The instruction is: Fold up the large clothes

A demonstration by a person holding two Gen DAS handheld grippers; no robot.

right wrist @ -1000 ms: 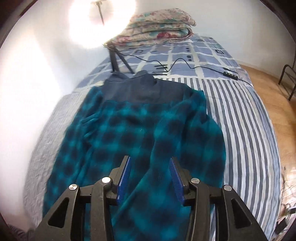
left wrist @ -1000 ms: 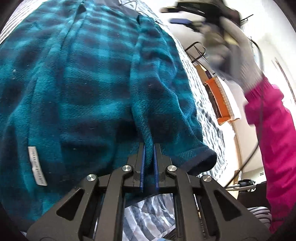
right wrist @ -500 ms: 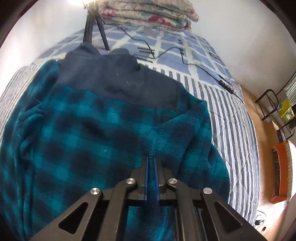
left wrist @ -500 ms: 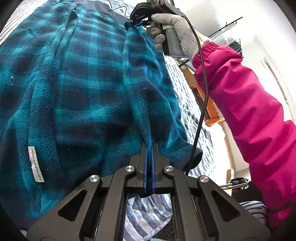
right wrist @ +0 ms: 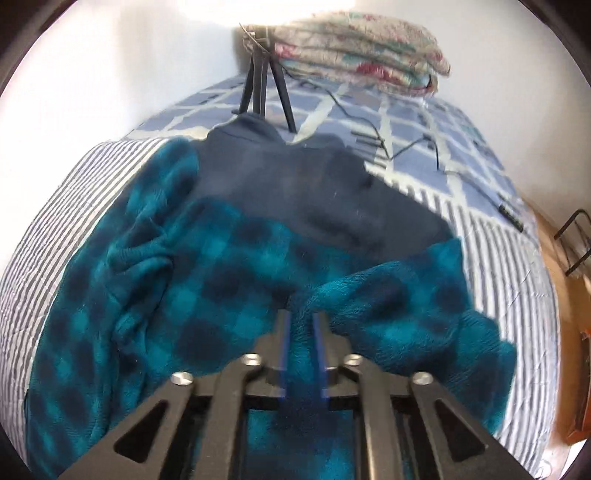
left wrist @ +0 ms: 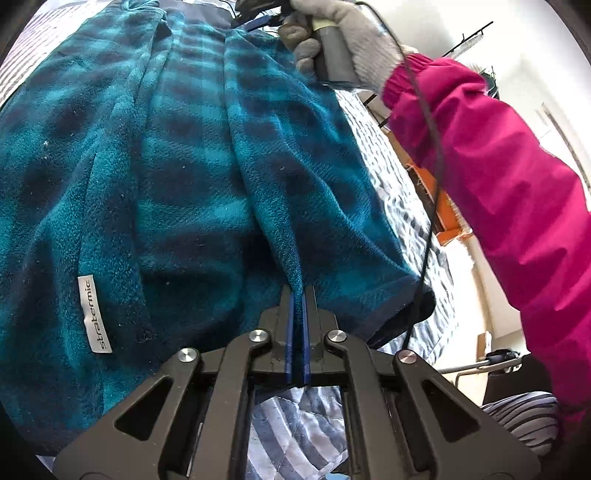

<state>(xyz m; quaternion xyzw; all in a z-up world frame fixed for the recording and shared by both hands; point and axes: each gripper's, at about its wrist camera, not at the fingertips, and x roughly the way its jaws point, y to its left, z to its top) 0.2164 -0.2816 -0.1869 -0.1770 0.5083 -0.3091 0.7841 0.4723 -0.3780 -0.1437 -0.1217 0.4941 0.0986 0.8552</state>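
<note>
A large teal and dark plaid fleece top (left wrist: 192, 177) with a navy yoke and collar (right wrist: 295, 192) lies spread on the bed. My left gripper (left wrist: 297, 291) is shut on a ridge of fleece near the hem, by the dark cuff (left wrist: 413, 306). A white label (left wrist: 94, 314) shows on the fleece to its left. My right gripper (right wrist: 302, 317) is shut on a fold of the fleece near the right sleeve (right wrist: 417, 306), lifted a little. In the left wrist view the right gripper (left wrist: 258, 18) is at the top, held by a gloved hand (left wrist: 343, 37).
The bed has a striped quilt (right wrist: 44, 236) and a blue checked blanket (right wrist: 424, 125). A black tripod (right wrist: 264, 81) and folded blankets (right wrist: 358, 55) stand at the far end, with cables (right wrist: 406, 144) across the blanket. A pink sleeve (left wrist: 517, 206) crosses the right. Wooden floor (right wrist: 569, 295) lies to the right.
My right gripper came down and shut on the fleece near the sleeve, then lifted the fold. My left gripper stayed shut on the hem ridge, raised a little.
</note>
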